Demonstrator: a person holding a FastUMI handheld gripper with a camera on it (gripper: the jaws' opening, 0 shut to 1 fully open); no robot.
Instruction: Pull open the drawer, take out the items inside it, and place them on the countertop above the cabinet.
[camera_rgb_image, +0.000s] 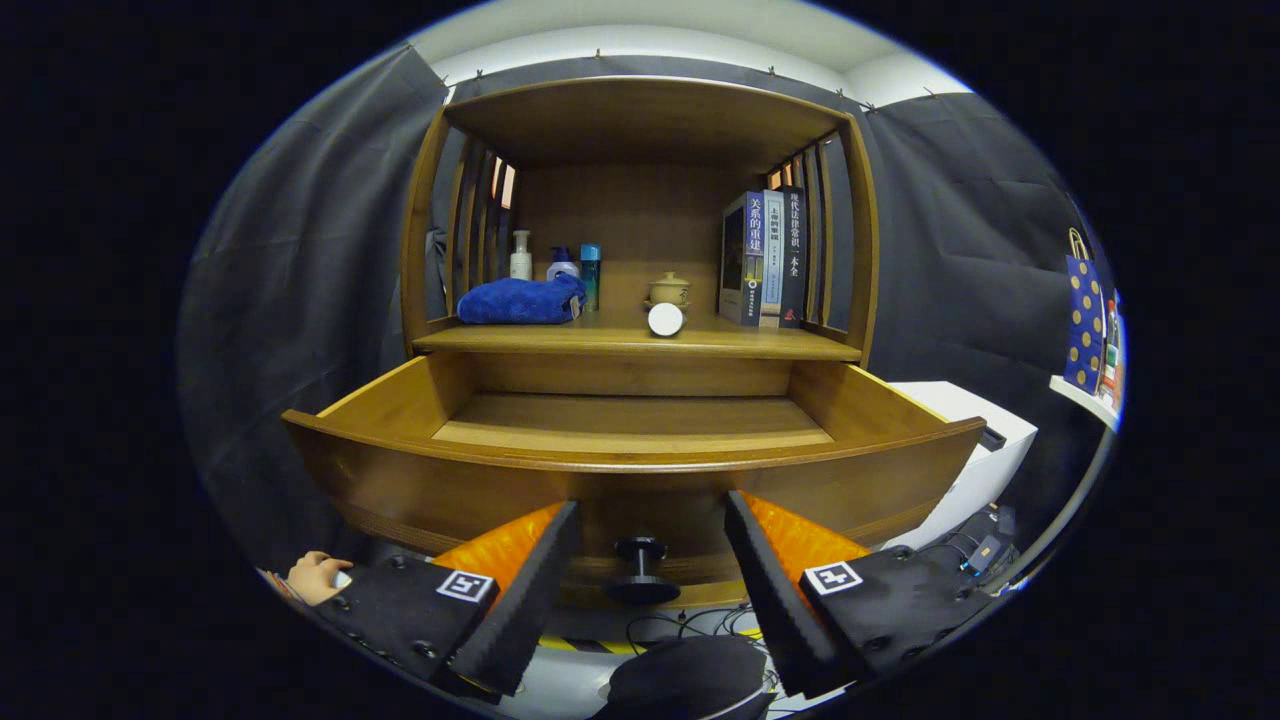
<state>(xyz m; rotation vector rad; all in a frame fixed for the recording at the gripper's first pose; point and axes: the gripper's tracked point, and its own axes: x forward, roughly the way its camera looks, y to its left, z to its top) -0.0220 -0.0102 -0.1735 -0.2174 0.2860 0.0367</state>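
Gripper view: drawer (630, 440) is pulled well out from the cabinet; its knob (640, 570) sits just ahead of and between the fingers. Hand-held gripper (650, 560) is spread wide, fingers either side of the knob, not touching it, holding nothing.

Drawer floor as far as visible is bare wood; the near strip behind the front panel is hidden, so can't tell if anything lies there.

Handling guess: drawer is solid wood, stiff, probably heavy-ish; the knob is the only sensible grip, small and round, so pinch it square on.

Counter (640, 340) above the drawer carries a folded blue towel (520, 300) (soft, light, grab at the fold), bottles (560, 262) behind it, a white round lid-like item (665, 319) on its side near the front edge (may roll), a small lidded pot (668, 289) (likely ceramic, fragile), and upright books (765, 258).

A hand (315, 577) shows beside the left finger.
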